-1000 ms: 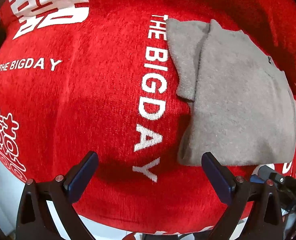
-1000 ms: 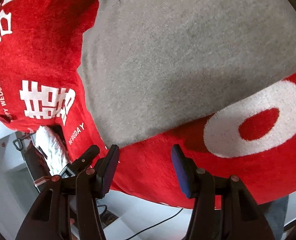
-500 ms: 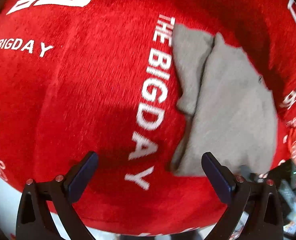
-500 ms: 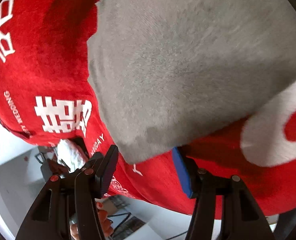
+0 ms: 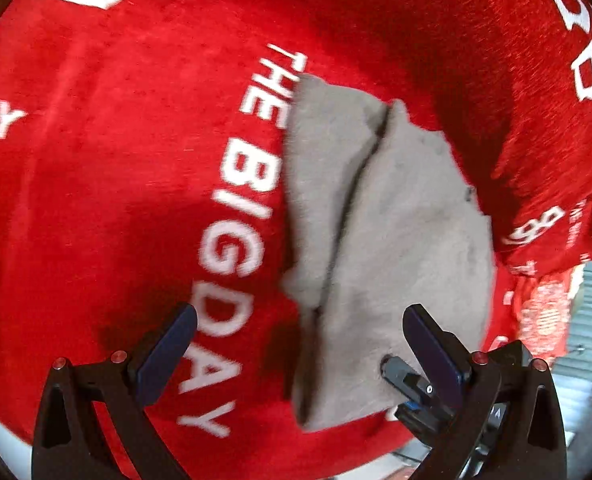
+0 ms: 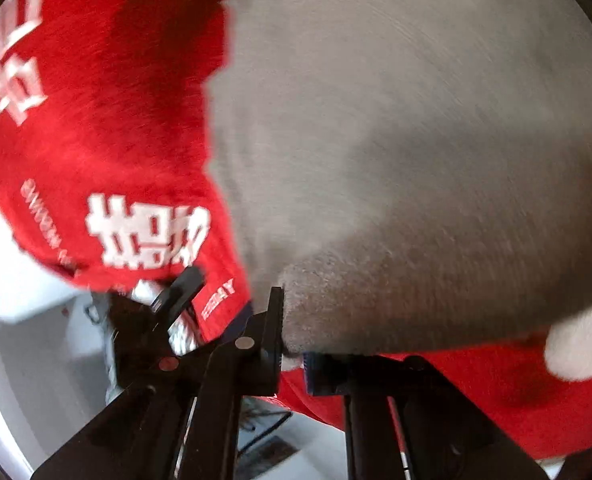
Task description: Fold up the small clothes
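Observation:
A small grey garment (image 5: pixel 392 248), partly folded with one flap lying over the other, rests on a red cloth (image 5: pixel 116 184) printed with white letters. My left gripper (image 5: pixel 300 344) is open above the garment's near edge, its right finger over the grey fabric. In the right wrist view the garment (image 6: pixel 416 140) fills most of the picture. My right gripper (image 6: pixel 292 344) is shut on the garment's near corner, which bunches up between the fingers. The right gripper also shows in the left wrist view (image 5: pixel 412 388) at the garment's near right corner.
The red cloth (image 6: pixel 96 128) covers the whole work surface and hangs over its near edge. Pale floor (image 6: pixel 28 320) and dark equipment lie below the edge. A patterned red and white item (image 5: pixel 544 312) sits at the far right.
My right gripper has moved forward and closed on the garment's near corner. My left gripper stays open and has shifted right, toward the garment.

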Demonstrator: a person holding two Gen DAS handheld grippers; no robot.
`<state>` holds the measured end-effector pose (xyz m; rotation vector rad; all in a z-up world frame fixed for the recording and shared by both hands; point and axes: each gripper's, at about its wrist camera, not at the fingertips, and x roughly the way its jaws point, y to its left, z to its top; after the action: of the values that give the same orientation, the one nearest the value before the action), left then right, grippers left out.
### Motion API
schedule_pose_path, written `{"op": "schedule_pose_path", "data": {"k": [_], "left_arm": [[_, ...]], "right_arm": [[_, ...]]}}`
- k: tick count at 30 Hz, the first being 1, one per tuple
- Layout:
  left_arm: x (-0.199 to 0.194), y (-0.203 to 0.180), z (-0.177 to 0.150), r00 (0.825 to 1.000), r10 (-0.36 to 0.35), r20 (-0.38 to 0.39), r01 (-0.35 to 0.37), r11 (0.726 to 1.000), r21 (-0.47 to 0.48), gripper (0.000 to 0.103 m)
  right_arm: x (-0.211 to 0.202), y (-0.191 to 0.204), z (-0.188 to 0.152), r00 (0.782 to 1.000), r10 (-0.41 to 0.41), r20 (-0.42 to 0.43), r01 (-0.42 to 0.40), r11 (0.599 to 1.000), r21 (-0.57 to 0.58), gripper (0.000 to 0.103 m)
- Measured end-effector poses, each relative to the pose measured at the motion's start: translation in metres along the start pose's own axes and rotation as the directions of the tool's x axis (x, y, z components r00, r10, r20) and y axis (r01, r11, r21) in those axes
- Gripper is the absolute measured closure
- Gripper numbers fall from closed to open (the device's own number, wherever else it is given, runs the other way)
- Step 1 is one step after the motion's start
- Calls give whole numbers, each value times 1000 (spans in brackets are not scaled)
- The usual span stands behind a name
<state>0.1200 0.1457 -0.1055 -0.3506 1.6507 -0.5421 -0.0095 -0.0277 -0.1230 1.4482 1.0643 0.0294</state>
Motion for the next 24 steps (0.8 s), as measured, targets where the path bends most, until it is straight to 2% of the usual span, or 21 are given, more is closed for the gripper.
{"op": "schedule_pose_path", "data": {"k": [3,6,11,14,15,17,18,19,20,21,22,23,24], "left_arm": [[15,-7,12,996,-86,-39,86,996,-21,0],[30,-18,25,985,-156,-70,154,988,-34,0],[46,-47,38,975,-198,-98,198,980,-13,0],[54,-68,39,985,-140,-106,146,988,51,1],[58,-75,38,988,-112,-105,120,990,75,5],[66,-83,38,993,-58,-104,69,992,108,16],[70,-86,36,994,-20,-107,33,991,127,17],[69,-86,35,995,-13,-104,27,990,136,17],[69,-89,34,995,-3,-96,18,989,149,17],[70,-90,34,995,4,-95,11,988,155,17],[71,-93,33,996,15,-93,0,987,158,17],[73,-94,33,996,22,-90,-7,987,158,17],[75,-96,33,996,31,-88,-17,988,157,17]], "right_arm": [[-14,20,6,1000,30,10,-29,998,-64,94],[-20,25,8,998,58,-1,-58,997,-59,94],[-17,18,2,998,41,-38,-42,998,-50,94],[-9,6,-9,995,-19,-99,16,999,-35,94],[-8,2,-12,992,-43,-120,38,999,-38,93],[-10,-3,-18,978,-125,-170,114,991,-73,90],[-12,-5,-20,965,-177,-195,158,981,-111,90],[-15,-5,-20,957,-209,-204,183,974,-136,90],[-22,-6,-19,948,-246,-202,214,962,-167,86],[-31,-6,-16,942,-274,-192,239,953,-188,72],[-38,-6,-14,941,-283,-183,247,949,-197,64],[-49,-3,-8,944,-287,-160,252,945,-210,52],[-62,1,0,948,-293,-122,260,938,-230,50]]}}
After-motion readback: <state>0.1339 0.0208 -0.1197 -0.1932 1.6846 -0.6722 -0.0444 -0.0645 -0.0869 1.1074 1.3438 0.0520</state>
